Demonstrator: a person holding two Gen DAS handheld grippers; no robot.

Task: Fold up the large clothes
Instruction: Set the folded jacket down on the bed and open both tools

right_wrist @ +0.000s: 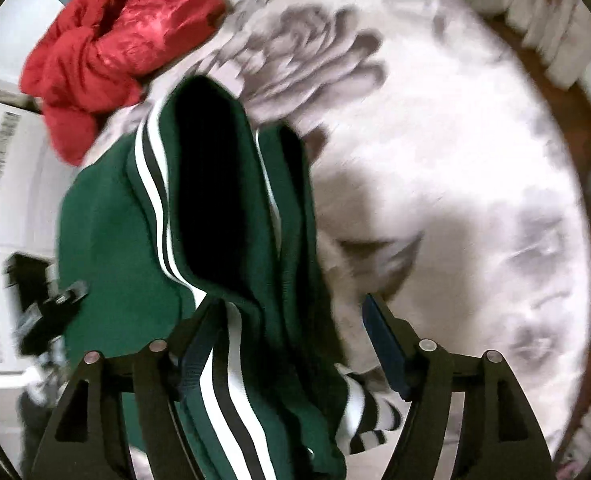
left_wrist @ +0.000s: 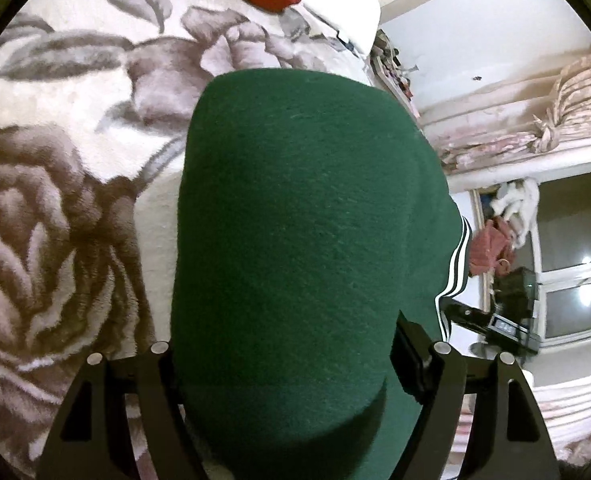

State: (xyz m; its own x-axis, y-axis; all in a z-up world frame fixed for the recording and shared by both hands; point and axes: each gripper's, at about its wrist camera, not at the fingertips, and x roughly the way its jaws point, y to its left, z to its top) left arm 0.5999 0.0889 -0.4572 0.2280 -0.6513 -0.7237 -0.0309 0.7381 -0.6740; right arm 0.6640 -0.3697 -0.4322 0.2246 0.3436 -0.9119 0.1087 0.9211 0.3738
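a green garment (left_wrist: 295,208) with white and black side stripes (right_wrist: 155,184) hangs between two hand-held grippers above a bed spread with a cream blanket (left_wrist: 67,208) printed with large grey-brown roses. in the left wrist view the fleecy green cloth bulges up between the fingers of the left gripper (left_wrist: 279,364) and fills the middle of the picture; the left finger is hidden behind the fabric, the right finger's pad (left_wrist: 409,356) lies against the cloth's edge, and it cannot be told whether the pads press on it. a striped edge (left_wrist: 457,264) of the same garment shows at the right of that view, and just beyond it the dark body of the other gripper.

in the right wrist view the right gripper (right_wrist: 295,340) has its jaws released and spread wide: the garment drapes against the left finger (right_wrist: 201,344), while the right finger (right_wrist: 387,344) stands clear of it over the blanket. the cloth hangs in deep folds with a dark hollow between the striped seams, and a striped ribbed cuff (right_wrist: 371,416) lies low on the blanket near the gripper.

a crumpled red garment (right_wrist: 111,40) lies at the far end of the bed, well apart from the green one. a window (left_wrist: 575,264) and gathered pink patterned curtains (left_wrist: 567,112) show at the right of the left wrist view. the right wrist view is blurred.
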